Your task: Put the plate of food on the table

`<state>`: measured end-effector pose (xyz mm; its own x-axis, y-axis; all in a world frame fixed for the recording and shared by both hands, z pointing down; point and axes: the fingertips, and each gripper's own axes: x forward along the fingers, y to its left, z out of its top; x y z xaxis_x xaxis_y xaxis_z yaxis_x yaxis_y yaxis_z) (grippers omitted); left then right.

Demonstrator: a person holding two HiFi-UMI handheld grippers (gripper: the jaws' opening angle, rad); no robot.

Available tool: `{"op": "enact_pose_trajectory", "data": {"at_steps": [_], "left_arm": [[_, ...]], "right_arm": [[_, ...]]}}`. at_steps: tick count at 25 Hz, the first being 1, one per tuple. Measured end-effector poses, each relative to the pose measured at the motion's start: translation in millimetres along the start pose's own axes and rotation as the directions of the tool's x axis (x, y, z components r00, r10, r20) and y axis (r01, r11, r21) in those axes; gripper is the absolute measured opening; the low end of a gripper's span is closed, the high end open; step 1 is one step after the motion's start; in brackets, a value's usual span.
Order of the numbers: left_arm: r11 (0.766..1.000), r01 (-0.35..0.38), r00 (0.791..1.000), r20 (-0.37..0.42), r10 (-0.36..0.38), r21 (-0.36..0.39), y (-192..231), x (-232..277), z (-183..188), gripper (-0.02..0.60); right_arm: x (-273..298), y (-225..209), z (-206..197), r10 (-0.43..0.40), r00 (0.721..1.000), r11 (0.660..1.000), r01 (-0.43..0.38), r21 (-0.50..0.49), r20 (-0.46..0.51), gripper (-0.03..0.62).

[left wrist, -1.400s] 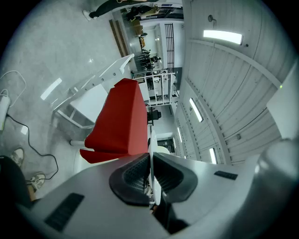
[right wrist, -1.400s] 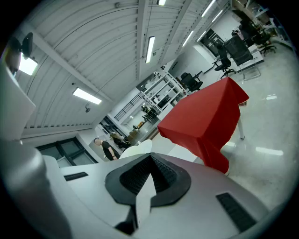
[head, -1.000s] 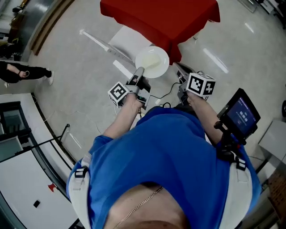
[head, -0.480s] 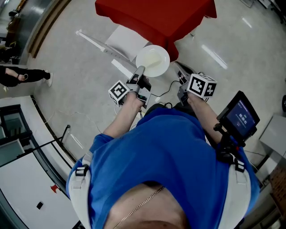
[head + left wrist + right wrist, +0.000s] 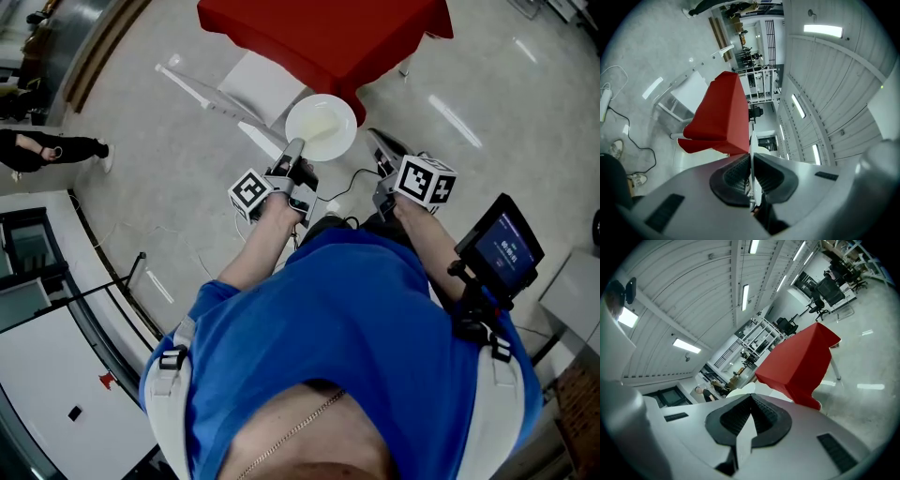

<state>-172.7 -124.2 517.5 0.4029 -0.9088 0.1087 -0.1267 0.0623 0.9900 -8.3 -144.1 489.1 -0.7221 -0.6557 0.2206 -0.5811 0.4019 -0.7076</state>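
A white plate with pale food on it hangs in the air just short of the red-clothed table. My left gripper is shut on the plate's near rim. In the left gripper view that rim runs edge-on between the closed pads of the left gripper, with the red table ahead. My right gripper stays to the right of the plate without touching it. In the right gripper view its pads meet at the right gripper tips, and the red table lies beyond.
A white chair stands at the table's near left side. A cable and a power strip lie on the grey floor. A person in black is far left. A small screen sits at my right hip.
The red table has drifted slightly up and left in the head view. Both grippers and the plate keep the same pose.
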Motion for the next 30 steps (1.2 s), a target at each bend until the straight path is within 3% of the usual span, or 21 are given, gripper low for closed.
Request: {"op": "enact_pose_trajectory", "data": {"at_steps": [11,30], "left_arm": [[1.0,0.003,0.999,0.038,-0.003,-0.004,0,-6,6,0.017],[1.0,0.006,1.0,0.023,-0.007,0.012,0,4,13,0.017]], "right_arm": [[10,5,-2,0.031,0.999,0.999,-0.031,-0.01,-0.024,0.002],[5,-3,-1,0.01,1.0,1.0,-0.01,-0.002,-0.004,0.002]]}}
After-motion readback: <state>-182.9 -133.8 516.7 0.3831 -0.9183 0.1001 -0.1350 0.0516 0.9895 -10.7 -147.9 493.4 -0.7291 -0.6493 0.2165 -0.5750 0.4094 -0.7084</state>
